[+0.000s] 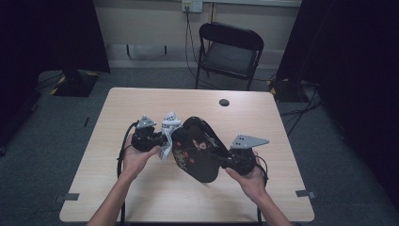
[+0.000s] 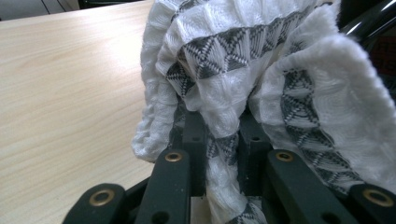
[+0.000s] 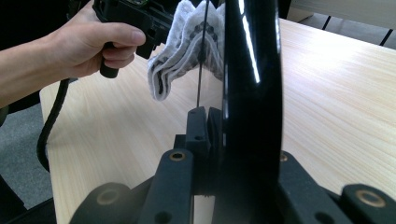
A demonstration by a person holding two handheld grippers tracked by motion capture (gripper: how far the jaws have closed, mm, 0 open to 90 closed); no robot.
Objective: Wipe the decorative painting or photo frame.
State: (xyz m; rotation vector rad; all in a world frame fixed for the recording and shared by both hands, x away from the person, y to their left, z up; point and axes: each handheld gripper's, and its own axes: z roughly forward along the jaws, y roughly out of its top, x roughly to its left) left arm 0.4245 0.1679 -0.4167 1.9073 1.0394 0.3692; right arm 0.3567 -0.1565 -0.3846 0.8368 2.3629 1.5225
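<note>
Above the table [image 1: 141, 188], the right gripper [image 1: 225, 157] clamped the tilted black tray [image 1: 195, 148] while the left gripper [image 1: 162, 139] pinched a cloth [image 2: 224, 84] against it; wiping seemed underway, calling next for steady strokes.

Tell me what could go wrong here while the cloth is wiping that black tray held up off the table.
1. The right gripper pinches the glossy black tray only at its thin edge; pushing with the cloth could twist it loose, and it might drop onto the table.
2. The left gripper clamps a narrow fold of cloth, so the loose bunch might slip out mid-wipe.
3. If the cloth shifts, hard jaws could scrape the tray's painted face.
</note>
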